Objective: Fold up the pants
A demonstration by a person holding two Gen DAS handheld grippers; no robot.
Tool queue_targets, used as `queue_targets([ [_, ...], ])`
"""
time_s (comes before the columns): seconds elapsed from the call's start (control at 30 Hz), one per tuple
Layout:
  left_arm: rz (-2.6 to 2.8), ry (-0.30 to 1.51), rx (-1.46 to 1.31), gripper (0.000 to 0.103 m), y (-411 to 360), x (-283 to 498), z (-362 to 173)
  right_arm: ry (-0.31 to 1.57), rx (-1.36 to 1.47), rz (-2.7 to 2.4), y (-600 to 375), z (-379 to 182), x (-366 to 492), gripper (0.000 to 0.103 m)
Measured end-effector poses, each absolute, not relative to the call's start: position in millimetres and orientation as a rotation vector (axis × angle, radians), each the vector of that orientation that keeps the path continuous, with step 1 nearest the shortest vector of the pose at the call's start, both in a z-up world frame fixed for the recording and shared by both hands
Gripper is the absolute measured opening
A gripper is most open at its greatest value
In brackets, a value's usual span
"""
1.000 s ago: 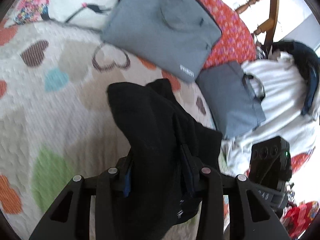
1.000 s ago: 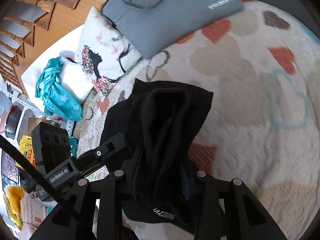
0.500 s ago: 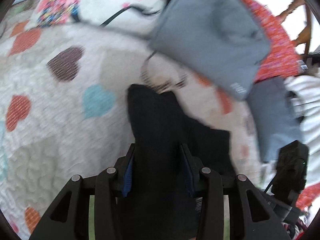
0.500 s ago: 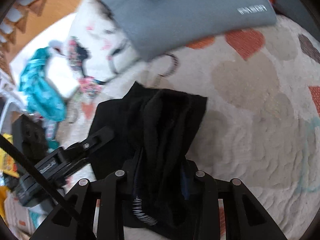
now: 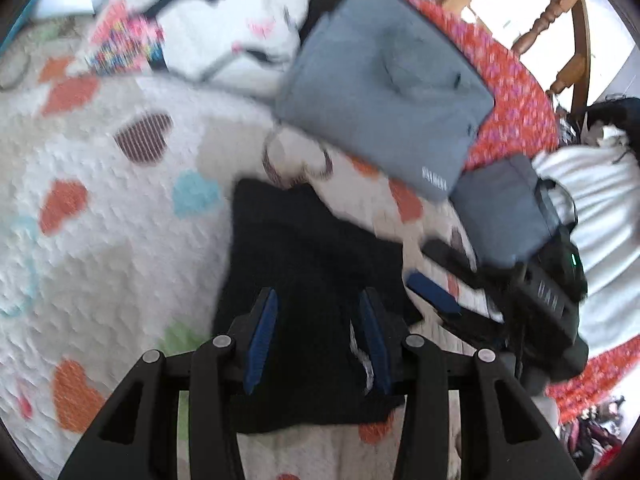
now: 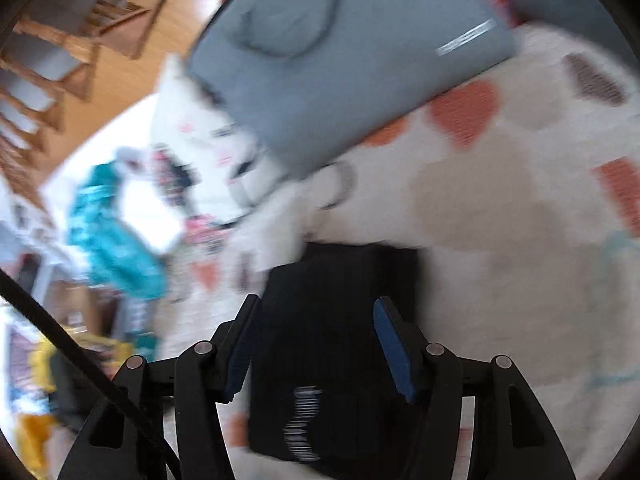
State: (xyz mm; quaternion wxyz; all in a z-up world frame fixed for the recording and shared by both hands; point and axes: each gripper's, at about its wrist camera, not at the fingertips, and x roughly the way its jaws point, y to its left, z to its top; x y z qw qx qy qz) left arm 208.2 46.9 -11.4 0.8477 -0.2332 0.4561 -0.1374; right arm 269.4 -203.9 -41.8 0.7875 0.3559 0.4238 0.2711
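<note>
The black pants [image 5: 316,264] lie folded in a compact flat stack on the heart-patterned quilt [image 5: 100,240]. My left gripper [image 5: 318,320] is open, its blue-padded fingers spread above the near edge of the stack. In the right wrist view the pants [image 6: 340,344] lie flat with white lettering at the near end. My right gripper [image 6: 318,344] is open, its fingers wide on either side of the stack. The right gripper also shows in the left wrist view [image 5: 500,288], just right of the pants. Both views are blurred.
A large grey cushion [image 5: 384,116] and a smaller grey one [image 5: 504,208] lie beyond the pants. A white printed pillow [image 5: 224,20], red patterned fabric [image 5: 516,96] and wooden chairs [image 5: 560,32] are at the back. Turquoise cloth [image 6: 112,236] lies off the quilt's left edge.
Both grippers have opened and let go of the pants. The pants, held up and bunched before, now lie flat and folded on the quilt. Both grippers have drawn back a little.
</note>
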Motion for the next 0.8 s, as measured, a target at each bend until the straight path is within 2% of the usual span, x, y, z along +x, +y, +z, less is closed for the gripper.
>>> queue_targets([
  [0.1,-0.282,1.041,-0.477,0.042,33.3,208.7,-37.2,1.026,0.787,0.594,-192.1,-69.7,277.3,0.064],
  [0.17,-0.269,1.026,-0.438,0.042,27.4,206.6,-37.2,1.054,0.746,0.533,-193.9,-78.4,279.4,0.049],
  [0.2,-0.270,1.025,-0.425,0.042,24.7,206.0,-35.5,1.060,0.734,0.511,-196.7,-78.5,280.5,0.037],
  [0.23,-0.272,1.026,-0.420,0.043,23.7,206.0,-35.0,1.059,0.705,0.469,-199.0,-75.4,279.7,0.035],
  [0.3,-0.269,1.026,-0.414,0.045,22.4,205.6,-34.9,1.028,0.656,0.413,-206.3,-64.0,274.7,0.038],
  [0.33,-0.267,1.027,-0.411,0.045,22.2,206.1,-35.3,1.011,0.650,0.387,-210.9,-58.8,271.1,0.051],
  [0.4,-0.268,1.028,-0.412,0.045,22.4,207.0,-35.6,0.975,0.700,0.414,-218.5,-55.2,265.2,0.060],
  [0.57,-0.267,1.027,-0.419,0.045,23.4,205.1,-37.7,0.993,0.679,0.389,-219.7,-45.9,260.2,0.060],
  [0.7,-0.264,1.022,-0.405,0.045,20.0,203.7,-37.9,1.045,0.684,0.420,-214.3,-57.5,255.3,0.054],
  [0.8,-0.263,1.022,-0.388,0.045,17.1,201.5,-36.8,1.088,0.654,0.439,-199.9,-67.6,253.1,0.053],
])
